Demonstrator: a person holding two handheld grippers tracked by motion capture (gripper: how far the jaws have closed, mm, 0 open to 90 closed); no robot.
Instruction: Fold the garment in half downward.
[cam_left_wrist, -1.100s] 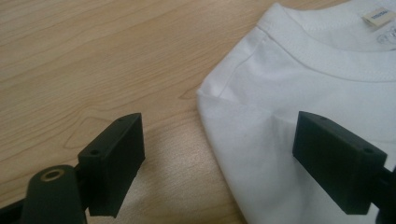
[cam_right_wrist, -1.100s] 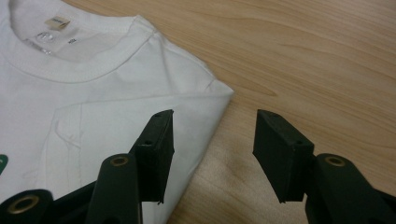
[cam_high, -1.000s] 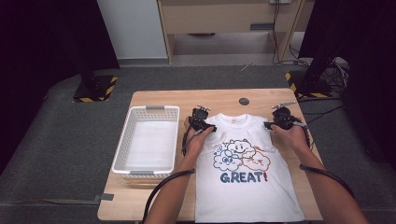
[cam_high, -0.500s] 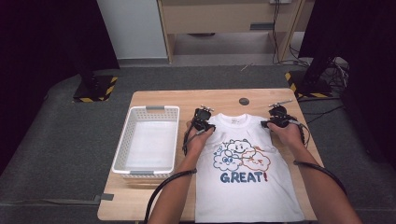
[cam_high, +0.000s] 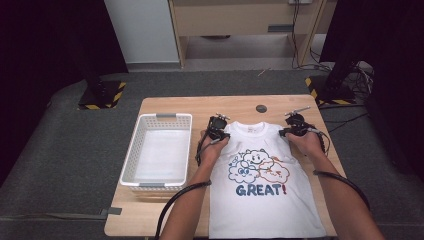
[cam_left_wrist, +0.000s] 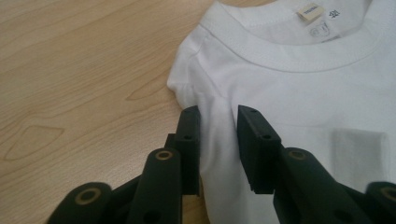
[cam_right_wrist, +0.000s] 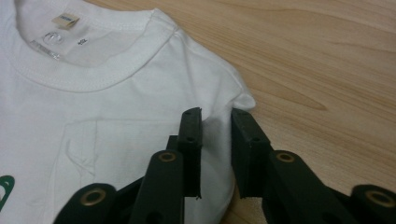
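Shirt shoulders pinched, both sides

Bench (cam_high: 165, 107) first: light wood, white t-shirt (cam_high: 265, 205) spread flat on its right half, front up, collar away from the person, hem at the near edge. White slatted basket (cam_high: 134, 150) sits just beside the shirt on the left, nothing in it. Small dark disc (cam_high: 261, 108) on the wood beyond the collar.

Change: jaws on both sides have just been closing. Left hand-held gripper (cam_left_wrist: 217, 128) now narrow, a ridge of shoulder fabric bunched up between its jaws, at the sleeve seam. Right hand-held gripper (cam_right_wrist: 215, 135) same thing on the other shoulder, narrow, cloth gathered in the gap. Both hands planted at the top corners of the shirt in the high view, much where they were a second ago.

Meaning, as a guess: grasp step about done, shirt ready to be lifted or folded from the shoulders; nothing folded yet.

Shirt look: plain white cotton, ribbed collar (cam_left_wrist: 285, 63), small tan neck label (cam_left_wrist: 310, 11) inside, printed size marks by it. Chest print of cartoon clouds in blue and orange (cam_high: 257, 167), "GREAT!" (cam_high: 261, 189) lettering below. Sleeves tucked under, body lies smooth, few wrinkles
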